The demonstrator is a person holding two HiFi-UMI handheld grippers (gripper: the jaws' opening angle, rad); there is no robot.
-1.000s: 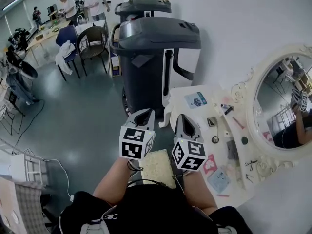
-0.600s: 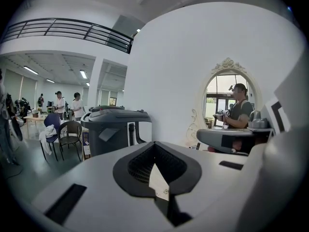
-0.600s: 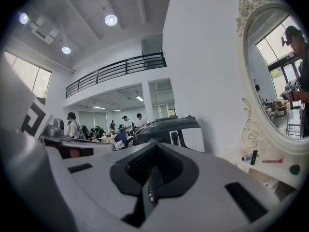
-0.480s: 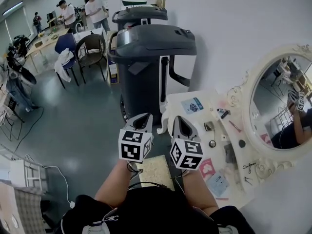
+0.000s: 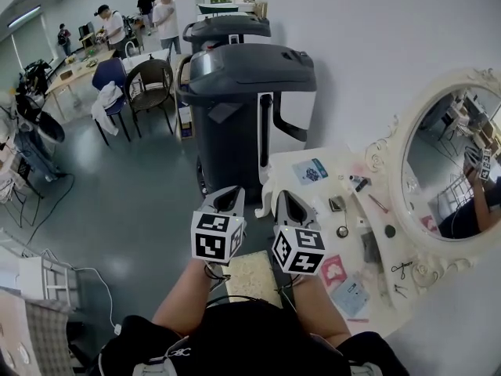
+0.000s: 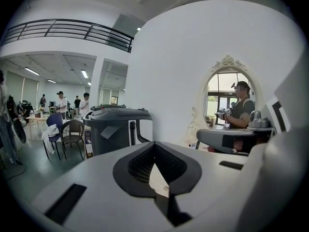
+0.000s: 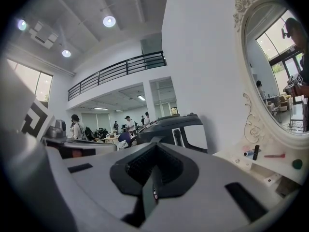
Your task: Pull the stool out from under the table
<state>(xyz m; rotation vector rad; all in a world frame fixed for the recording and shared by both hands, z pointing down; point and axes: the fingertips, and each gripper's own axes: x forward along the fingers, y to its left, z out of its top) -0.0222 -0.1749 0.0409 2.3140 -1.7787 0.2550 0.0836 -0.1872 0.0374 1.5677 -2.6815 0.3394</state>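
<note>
Holding both grippers side by side in front of body, pointing toward grey bin [image 5: 243, 92]. L gripper [image 5: 228, 197]: jaws together, nothing btwn. R gripper [image 5: 286, 202]: same, closed on nothing. Stool [image 5: 250, 276] (cream patterned seat) shows below, btwn forearms, just left of white table [image 5: 322, 191]. Seat looks clear of tabletop edge; legs hidden. Step not settled: fits stool drawn out and let go, or only part out, awaiting grip. Next calls for check of gap btwn seat and table.
</note>
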